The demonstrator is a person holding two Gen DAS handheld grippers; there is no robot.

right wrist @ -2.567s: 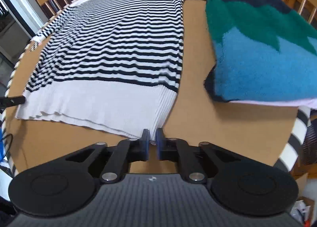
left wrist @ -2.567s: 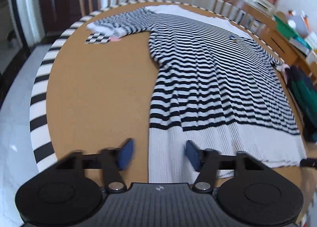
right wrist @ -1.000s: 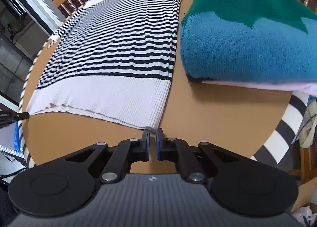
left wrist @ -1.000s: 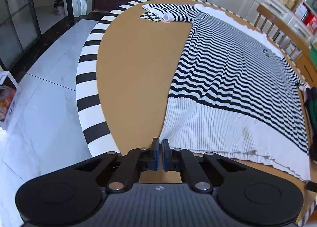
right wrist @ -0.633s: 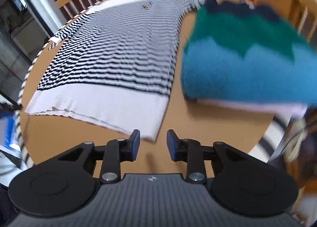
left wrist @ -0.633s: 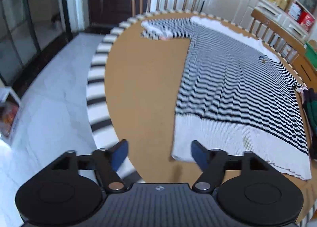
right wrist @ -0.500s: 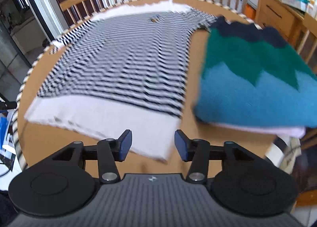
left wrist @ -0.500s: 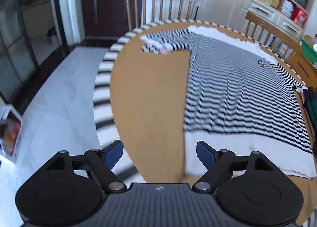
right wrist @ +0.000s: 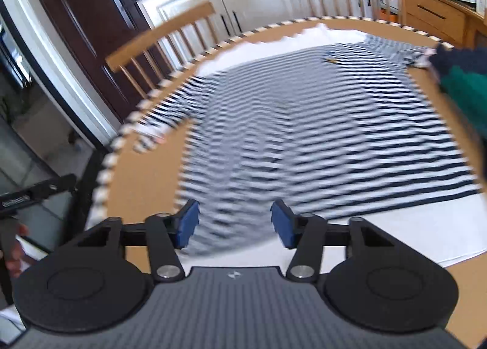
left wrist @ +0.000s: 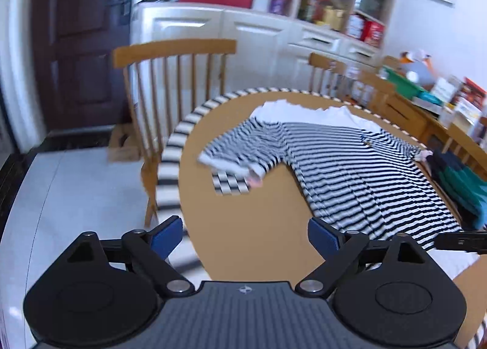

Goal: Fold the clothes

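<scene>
A black-and-white striped sweater [left wrist: 365,172] lies flat on the round wooden table [left wrist: 243,218], one sleeve [left wrist: 243,151] folded in at the far left. In the right wrist view the sweater [right wrist: 304,123] is blurred, and its white hem [right wrist: 395,227] is nearest. My left gripper [left wrist: 245,233] hovers over bare table left of the sweater. Its jaws are opening wide with nothing between them. My right gripper [right wrist: 235,224] is open above the sweater's lower left part and holds nothing.
A folded teal and navy sweater [left wrist: 462,184] sits at the table's right edge. Wooden chairs [left wrist: 173,75] ring the far side, with white cabinets and shelves behind. The striped table rim [left wrist: 170,166] drops to tiled floor on the left. A hand [right wrist: 15,248] shows at the lower left.
Both grippers went from shut to open and let go of the hem. Both lifted and swung forward over the table, so the views now look toward the sleeve and collar end.
</scene>
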